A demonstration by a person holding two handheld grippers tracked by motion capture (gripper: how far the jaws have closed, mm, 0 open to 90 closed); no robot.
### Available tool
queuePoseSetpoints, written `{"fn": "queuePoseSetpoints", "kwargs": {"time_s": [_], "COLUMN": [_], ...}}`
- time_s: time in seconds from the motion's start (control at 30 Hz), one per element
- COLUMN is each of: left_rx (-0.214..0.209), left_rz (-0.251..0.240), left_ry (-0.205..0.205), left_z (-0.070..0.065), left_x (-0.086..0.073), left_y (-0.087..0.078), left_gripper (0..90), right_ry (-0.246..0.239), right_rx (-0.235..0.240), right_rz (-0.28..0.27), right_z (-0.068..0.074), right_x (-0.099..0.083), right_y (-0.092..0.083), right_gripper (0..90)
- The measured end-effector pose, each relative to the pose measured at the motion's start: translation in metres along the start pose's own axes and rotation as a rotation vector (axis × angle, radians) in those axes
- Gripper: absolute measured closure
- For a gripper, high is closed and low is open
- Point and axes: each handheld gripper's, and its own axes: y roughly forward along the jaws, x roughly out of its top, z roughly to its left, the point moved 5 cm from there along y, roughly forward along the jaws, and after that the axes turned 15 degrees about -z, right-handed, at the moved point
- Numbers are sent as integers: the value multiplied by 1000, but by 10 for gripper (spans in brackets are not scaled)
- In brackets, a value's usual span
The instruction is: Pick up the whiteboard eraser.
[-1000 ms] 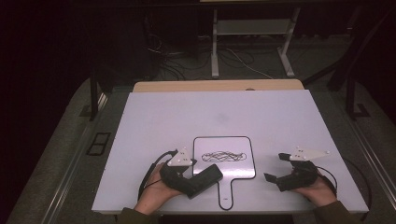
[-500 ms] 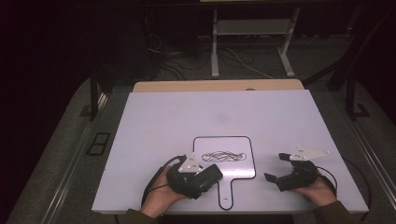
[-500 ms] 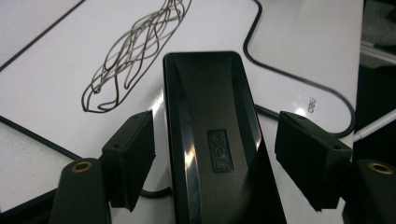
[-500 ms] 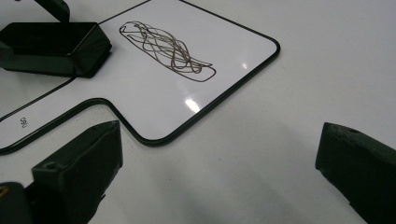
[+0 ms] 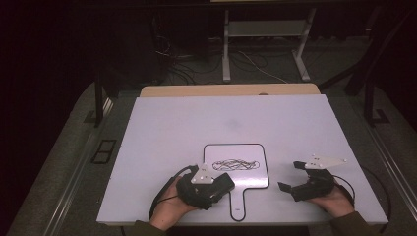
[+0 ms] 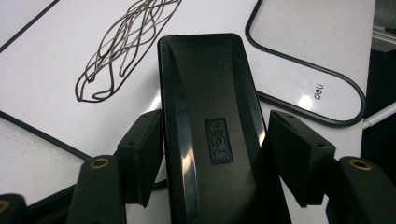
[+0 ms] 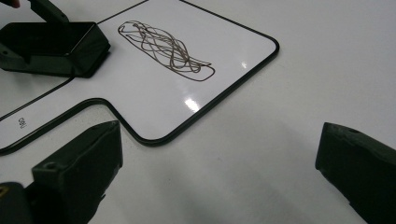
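Two grippers low at the table's near edge. Left gripper (image 6: pixel 212 154): jaws have just been closing, now clamped on the long sides of a black eraser (image 6: pixel 210 135), its long axis running straight out between them. In the high view the eraser (image 5: pixel 220 184) sits at the near left corner of the small whiteboard (image 5: pixel 255 183), by its handle. Brown scribble (image 5: pixel 235 163) lies just beyond the eraser, toward the board's middle, long axis crosswise; the left hand (image 5: pixel 169 209) is nearer to it. Right gripper (image 5: pixel 291 178): jaws wide apart, nothing between, resting on the white table (image 5: pixel 172 128) beside the board's right edge. No containers about.
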Motion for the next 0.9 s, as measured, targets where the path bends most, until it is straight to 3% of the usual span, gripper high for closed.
{"fn": "queuePoseSetpoints", "kwargs": {"time_s": [0.33,0.73,0.9], "left_rx": [26,34,29], "left_rz": [35,38,33], "left_ry": [21,27,3], "left_z": [-3,-3,-1], "left_x": [-1,0,0], "left_y": [3,3,2], "left_gripper": [351,382,387], "right_ry": [2,2,3], "right_rx": [0,1,1], "right_rz": [2,3,2], "right_z": [0,0,0], "right_x": [0,0,0], "right_y": [1,1,1], "right_gripper": [0,0,0]}}
